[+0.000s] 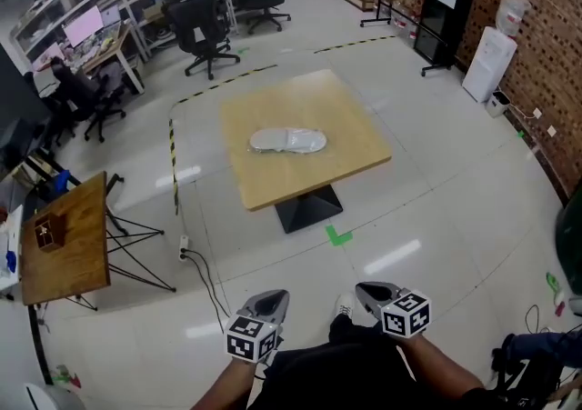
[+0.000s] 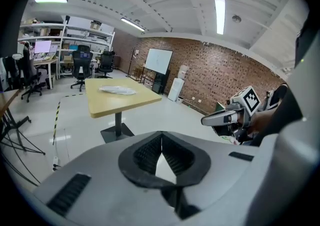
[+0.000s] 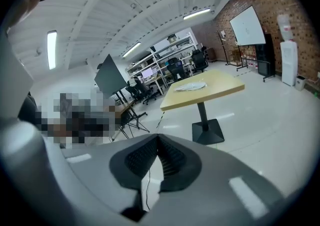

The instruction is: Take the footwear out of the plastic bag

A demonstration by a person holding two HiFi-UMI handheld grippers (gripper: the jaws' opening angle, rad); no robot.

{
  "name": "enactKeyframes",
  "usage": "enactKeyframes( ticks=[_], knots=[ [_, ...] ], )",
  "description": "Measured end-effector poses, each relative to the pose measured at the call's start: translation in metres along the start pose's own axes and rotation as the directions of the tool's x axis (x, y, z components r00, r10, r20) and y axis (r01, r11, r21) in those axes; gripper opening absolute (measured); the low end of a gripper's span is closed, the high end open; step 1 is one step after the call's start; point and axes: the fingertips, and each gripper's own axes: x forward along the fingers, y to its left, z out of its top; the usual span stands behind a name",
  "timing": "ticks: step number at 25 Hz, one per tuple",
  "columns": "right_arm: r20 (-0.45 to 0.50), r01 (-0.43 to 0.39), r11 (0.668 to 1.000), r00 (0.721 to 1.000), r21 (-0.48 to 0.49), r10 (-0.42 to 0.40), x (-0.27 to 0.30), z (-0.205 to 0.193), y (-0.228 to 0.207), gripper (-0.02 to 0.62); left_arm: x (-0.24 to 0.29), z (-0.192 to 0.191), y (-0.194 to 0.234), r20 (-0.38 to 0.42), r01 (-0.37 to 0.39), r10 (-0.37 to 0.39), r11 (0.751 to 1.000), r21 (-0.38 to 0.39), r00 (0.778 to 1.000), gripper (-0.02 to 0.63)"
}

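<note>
Plastic bag (image 1: 266, 139): laid mid-frame on the table (image 1: 273, 192), footwear (image 1: 307, 141) seen inside; long axis set left to right.
Left gripper (image 1: 271, 301): jaws pressed together, nothing held; bottom centre.
Right gripper (image 1: 368, 291): likewise closed, empty.
Bearing: the bag is found straight up-frame, well apart; the left gripper is judged slightly nearer.

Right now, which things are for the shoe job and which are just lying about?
For the job: plastic bag holding the footwear, on the square wooden table; left hand-held gripper and right hand-held gripper, both shut and empty.
Just lying about: office chair, folding side table, water dispenser, green floor tape.
</note>
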Motion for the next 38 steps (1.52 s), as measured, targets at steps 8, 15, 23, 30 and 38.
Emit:
enactKeyframes(
  ticks=[8, 15, 23, 30, 38],
  knots=[
    [0.009, -0.129, 0.991, 0.992, -0.028, 0.13, 0.038, 0.082, -0.082, 0.003, 0.072, 0.108, 0.05, 0.062, -0.17, 0.171, 0.985, -0.01, 0.983, 0.009],
    [0.02, -0.146, 0.988, 0.989, 0.059, 0.145, 0.069, 0.117, -0.112, 0.003, 0.131, 0.158, 0.069, -0.015, -0.097, 0.1, 0.984, 0.148, 0.995, 0.014],
    [0.01, 0.009, 0.992, 1.0, 0.127, -0.011, 0.106, 0.163, -0.174, 0.003, 0.256, 0.233, 0.183, -0.132, 0.016, 0.026, 0.95, 0.312, 0.991, 0.106],
    [0.061, 0.176, 0.972, 0.98, 0.158, -0.187, 0.155, 0.226, -0.189, 0.003, 0.377, 0.252, 0.297, -0.314, 0.121, -0.001, 0.923, 0.364, 0.95, 0.127],
    [-0.023, 0.222, 0.967, 0.975, 0.129, -0.221, 0.175, 0.226, -0.235, 0.003, 0.418, 0.191, 0.304, -0.353, 0.048, 0.044, 0.967, 0.248, 0.934, 0.112]
  ],
)
